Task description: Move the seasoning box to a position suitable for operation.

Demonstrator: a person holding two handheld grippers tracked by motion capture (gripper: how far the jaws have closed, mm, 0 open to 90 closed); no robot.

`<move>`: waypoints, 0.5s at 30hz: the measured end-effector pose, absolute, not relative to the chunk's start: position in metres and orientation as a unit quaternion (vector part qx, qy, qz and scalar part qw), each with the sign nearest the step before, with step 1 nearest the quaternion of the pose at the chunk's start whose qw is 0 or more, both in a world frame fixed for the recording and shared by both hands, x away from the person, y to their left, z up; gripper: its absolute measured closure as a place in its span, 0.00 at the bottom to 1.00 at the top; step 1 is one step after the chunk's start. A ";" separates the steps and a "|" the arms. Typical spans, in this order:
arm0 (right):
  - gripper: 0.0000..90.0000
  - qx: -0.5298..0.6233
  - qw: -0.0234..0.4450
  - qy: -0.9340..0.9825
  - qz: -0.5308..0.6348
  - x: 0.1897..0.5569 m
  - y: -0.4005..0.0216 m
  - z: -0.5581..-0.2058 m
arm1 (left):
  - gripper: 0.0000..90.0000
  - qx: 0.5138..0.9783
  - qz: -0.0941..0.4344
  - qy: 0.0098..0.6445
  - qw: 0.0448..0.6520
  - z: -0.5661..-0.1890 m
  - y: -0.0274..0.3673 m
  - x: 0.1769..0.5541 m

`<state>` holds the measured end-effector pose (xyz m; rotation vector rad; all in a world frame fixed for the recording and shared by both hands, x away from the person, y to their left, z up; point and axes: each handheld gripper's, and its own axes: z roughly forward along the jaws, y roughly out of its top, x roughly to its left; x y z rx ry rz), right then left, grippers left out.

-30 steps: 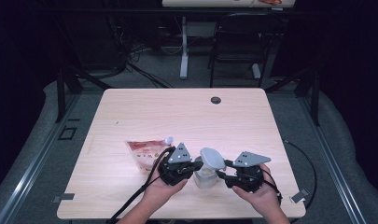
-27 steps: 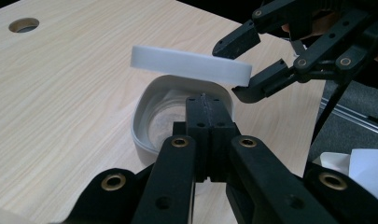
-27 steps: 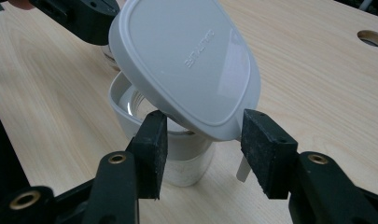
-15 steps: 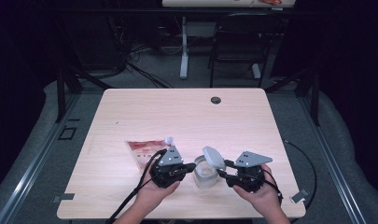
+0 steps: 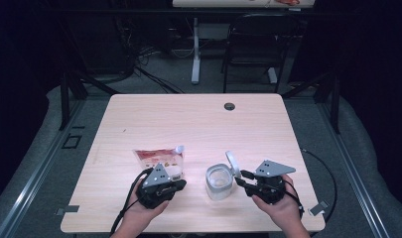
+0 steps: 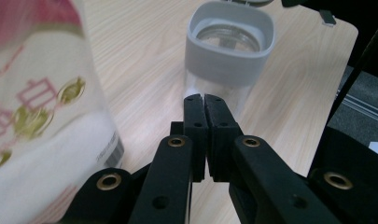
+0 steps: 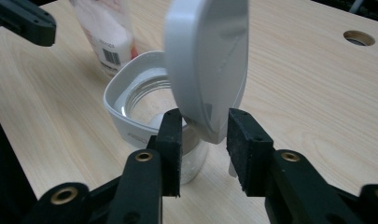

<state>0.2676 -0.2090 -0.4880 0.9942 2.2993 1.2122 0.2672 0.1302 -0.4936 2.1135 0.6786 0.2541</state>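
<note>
We see a clear jar (image 5: 219,182) with a grey squarish collar standing upright on the desk (image 5: 198,124), open. Its white hinged lid (image 7: 210,65) stands raised on edge at the jar's right rim. A red-and-white spouted pouch (image 5: 159,158) lies flat to the jar's left, near but apart.

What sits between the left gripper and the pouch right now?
Nothing visible does. The left gripper, jaws shut and empty, sits right beside the pouch on bare table. The open jar stands off to its other side.
</note>
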 end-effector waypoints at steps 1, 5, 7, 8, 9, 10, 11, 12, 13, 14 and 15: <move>0.75 0.354 0.178 0.812 0.429 0.268 -0.210 -0.488 | 0.98 0.851 0.105 0.273 0.437 -0.495 0.133 0.266; 0.78 0.366 0.180 0.809 0.425 0.269 -0.209 -0.492 | 0.97 0.848 0.108 0.277 0.440 -0.499 0.145 0.263; 0.79 0.370 0.180 0.807 0.423 0.270 -0.209 -0.493 | 0.96 0.848 0.108 0.277 0.438 -0.503 0.150 0.262; 0.79 0.373 0.179 0.806 0.424 0.270 -0.208 -0.494 | 0.95 0.848 0.107 0.279 0.438 -0.504 0.153 0.261; 0.79 0.378 0.176 0.803 0.426 0.270 -0.208 -0.495 | 0.95 0.848 0.106 0.281 0.438 -0.506 0.155 0.261; 0.79 0.381 0.175 0.800 0.429 0.271 -0.208 -0.496 | 0.94 0.848 0.106 0.282 0.437 -0.507 0.157 0.260; 0.79 0.386 0.174 0.798 0.429 0.271 -0.208 -0.496 | 0.93 0.848 0.106 0.283 0.435 -0.508 0.159 0.259; 0.79 0.389 0.173 0.796 0.430 0.271 -0.207 -0.496 | 0.93 0.847 0.106 0.286 0.436 -0.509 0.161 0.259; 0.78 0.392 0.172 0.793 0.433 0.271 -0.207 -0.496 | 0.92 0.846 0.107 0.288 0.436 -0.510 0.164 0.258; 0.78 0.396 0.172 0.789 0.436 0.272 -0.207 -0.495 | 0.91 0.845 0.108 0.292 0.436 -0.511 0.167 0.258; 0.78 0.400 0.173 0.785 0.440 0.272 -0.207 -0.495 | 0.91 0.844 0.108 0.295 0.436 -0.511 0.169 0.257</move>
